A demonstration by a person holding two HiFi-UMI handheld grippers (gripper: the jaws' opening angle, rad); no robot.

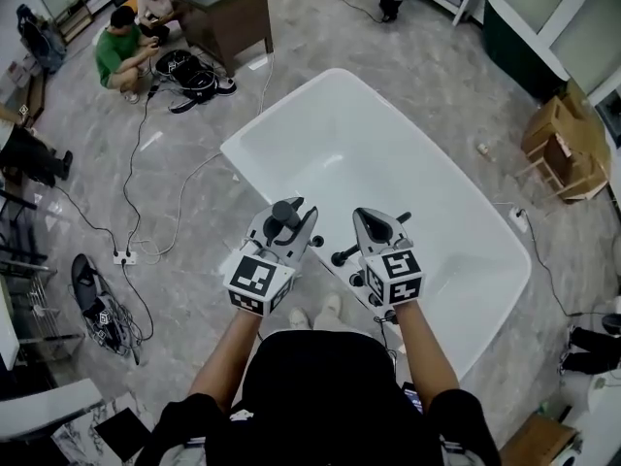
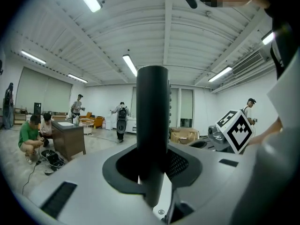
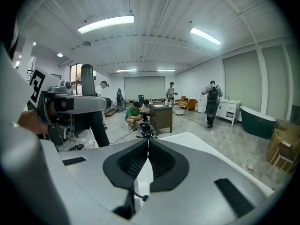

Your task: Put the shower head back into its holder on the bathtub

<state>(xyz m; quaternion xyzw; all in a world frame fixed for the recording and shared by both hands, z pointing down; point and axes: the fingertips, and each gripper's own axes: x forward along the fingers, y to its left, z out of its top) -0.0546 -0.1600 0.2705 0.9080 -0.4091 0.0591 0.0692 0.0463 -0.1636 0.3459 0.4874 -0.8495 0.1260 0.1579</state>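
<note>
Shower head (image 2: 152, 121): only a dark round shaft shows, taken to be its handle. It stands upright between the jaws of the left gripper (image 1: 290, 219), which are closed on it, with the dark pads bearing on both sides. The spray face and any hose are not visible in any view.

In the head view the shaft is held in the air over the near edge of the white bathtub (image 1: 374, 144), level with the person's chest and not touching the tub.

The right gripper (image 3: 148, 145) has its jaws pressed together with nothing between them. It hangs beside the left one, close but apart, over the tub interior.

Progress, as a judgement:
- Done: the pick-up, since the shower head is in a firm grip.
- Not done: the seating.
- The holder cannot be made out. The visible tub rim is bare white, and the stretch of rim nearest the person is hidden under the arms and torso.
- Left to do: find the holder, line the shaft up with it, lower the shaft in, and let go.

Writing:
- No brand or label can be read on the shaft, the tub or the grippers.
- The only printed marks are the black-and-white square patterns on the left marker cube (image 1: 259, 282) and the right marker cube (image 1: 396, 276). They are codes, not text.
</note>
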